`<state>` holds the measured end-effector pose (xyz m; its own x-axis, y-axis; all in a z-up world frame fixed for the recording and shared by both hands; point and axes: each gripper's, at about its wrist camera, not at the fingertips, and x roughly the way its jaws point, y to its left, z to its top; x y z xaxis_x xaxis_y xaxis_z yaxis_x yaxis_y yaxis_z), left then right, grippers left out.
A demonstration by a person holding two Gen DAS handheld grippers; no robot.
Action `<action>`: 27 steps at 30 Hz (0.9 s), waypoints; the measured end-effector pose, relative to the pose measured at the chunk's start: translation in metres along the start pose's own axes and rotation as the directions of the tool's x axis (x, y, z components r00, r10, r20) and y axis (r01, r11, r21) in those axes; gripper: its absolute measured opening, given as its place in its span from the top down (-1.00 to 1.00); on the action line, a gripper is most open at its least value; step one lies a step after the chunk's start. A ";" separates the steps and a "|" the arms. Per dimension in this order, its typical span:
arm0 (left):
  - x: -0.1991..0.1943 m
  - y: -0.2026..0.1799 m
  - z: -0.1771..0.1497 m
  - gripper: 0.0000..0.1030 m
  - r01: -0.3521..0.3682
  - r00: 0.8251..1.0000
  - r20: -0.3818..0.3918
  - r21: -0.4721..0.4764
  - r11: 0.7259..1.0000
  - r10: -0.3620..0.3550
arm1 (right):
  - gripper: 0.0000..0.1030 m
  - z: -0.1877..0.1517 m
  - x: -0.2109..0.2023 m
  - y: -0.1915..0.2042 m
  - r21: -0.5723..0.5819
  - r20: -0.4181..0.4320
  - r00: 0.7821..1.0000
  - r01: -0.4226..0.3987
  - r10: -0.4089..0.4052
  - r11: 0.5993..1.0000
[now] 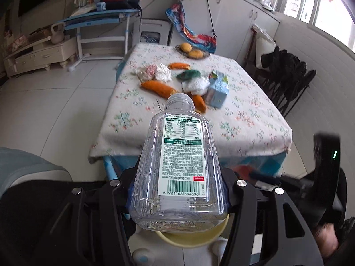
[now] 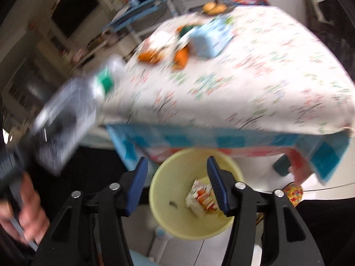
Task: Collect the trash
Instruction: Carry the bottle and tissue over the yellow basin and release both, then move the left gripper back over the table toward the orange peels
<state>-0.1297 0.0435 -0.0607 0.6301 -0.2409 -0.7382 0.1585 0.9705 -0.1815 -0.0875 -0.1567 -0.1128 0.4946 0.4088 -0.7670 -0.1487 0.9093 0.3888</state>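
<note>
My left gripper (image 1: 177,184) is shut on an empty clear plastic bottle (image 1: 177,164) with a white and green label, held over the yellow bin (image 1: 190,238). The bottle also shows blurred in the right wrist view (image 2: 73,110) at the left. My right gripper (image 2: 177,190) is open and empty above the yellow bin (image 2: 168,199), which holds an orange and white carton (image 2: 202,199). On the floral tablecloth (image 1: 244,119) lie a blue carton (image 1: 217,93) and crumpled white paper (image 1: 197,86) among toy carrots (image 1: 158,88).
The table edge (image 2: 221,130) stands just beyond the bin. A plate of bread rolls (image 1: 192,51) sits at the table's far end. A black chair (image 1: 286,79) stands at the right. A blue desk (image 1: 99,20) and a white cabinet (image 1: 37,55) are at the back left.
</note>
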 end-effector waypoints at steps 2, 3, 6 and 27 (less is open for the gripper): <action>0.004 -0.006 -0.009 -0.04 0.008 0.999 -0.039 0.013 1.000 -0.007 | -0.13 0.005 -0.011 -0.009 0.027 0.050 0.998 0.023 -0.024 0.999; 0.006 -0.009 -0.012 -0.04 0.010 0.998 -0.054 0.019 1.000 -0.009 | -0.16 0.008 -0.017 -0.014 0.043 0.077 0.996 0.038 -0.041 0.998; 0.018 -0.018 -0.024 -0.04 0.008 0.992 -0.129 0.049 0.999 -0.001 | -0.25 0.019 -0.031 -0.025 0.081 0.138 0.987 0.069 -0.080 0.994; 0.020 -0.019 0.006 -0.47 -0.093 0.978 -0.175 0.106 0.990 0.111 | -0.51 0.130 -0.009 -0.079 0.110 0.168 0.950 0.247 -0.263 0.963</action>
<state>-0.1157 0.0202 -0.0676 0.5009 -0.1275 -0.8561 0.1784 0.9831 -0.0420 0.0305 -0.2422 -0.0701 0.6529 0.1363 -0.7451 0.0733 0.9677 0.2413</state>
